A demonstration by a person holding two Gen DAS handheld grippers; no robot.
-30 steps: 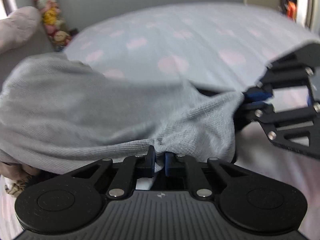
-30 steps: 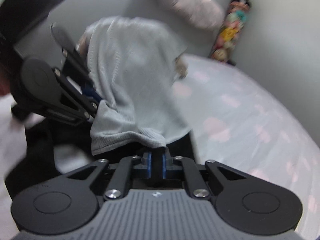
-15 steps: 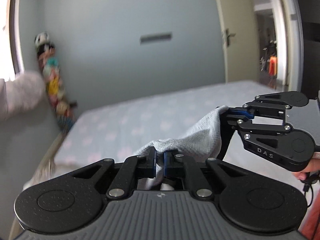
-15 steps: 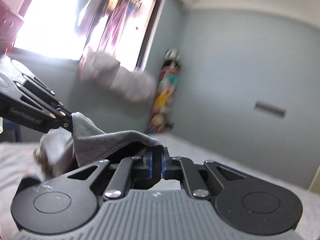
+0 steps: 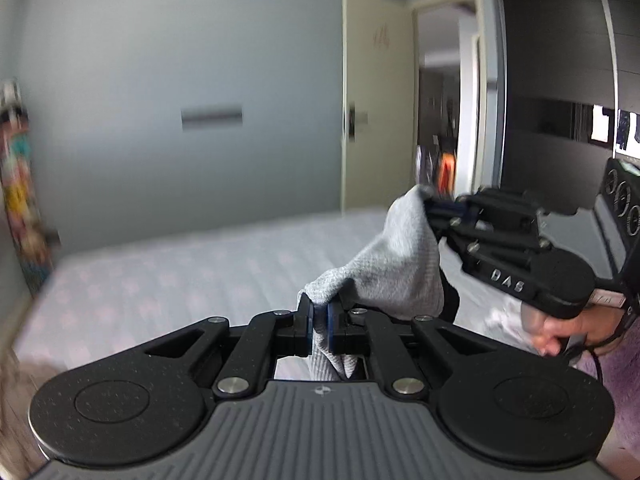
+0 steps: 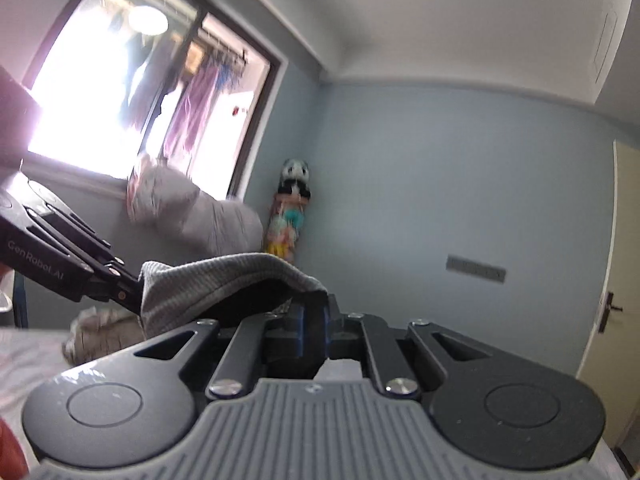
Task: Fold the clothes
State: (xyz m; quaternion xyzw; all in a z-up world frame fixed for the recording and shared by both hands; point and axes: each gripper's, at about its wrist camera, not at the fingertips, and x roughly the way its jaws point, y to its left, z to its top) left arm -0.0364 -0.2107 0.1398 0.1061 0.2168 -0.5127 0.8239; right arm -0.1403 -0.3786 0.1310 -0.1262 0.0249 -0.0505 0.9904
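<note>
Left wrist view: one grey garment point(image 5: 394, 268) hangs in the air above the bed point(image 5: 168, 276), stretched between two grippers. The left gripper point(image 5: 319, 322) has its fingers clamped on one corner; the right gripper point(image 5: 430, 200), held by a hand point(image 5: 560, 330), pinches another corner.

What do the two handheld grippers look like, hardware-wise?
Both alike: black linkage arms with silver screws, blue finger pads, ribbed grey body with round black discs. Right gripper is lettered "DAS", and a black cable runs below its handle. Left gripper reads "GenRobot.AI".
</note>
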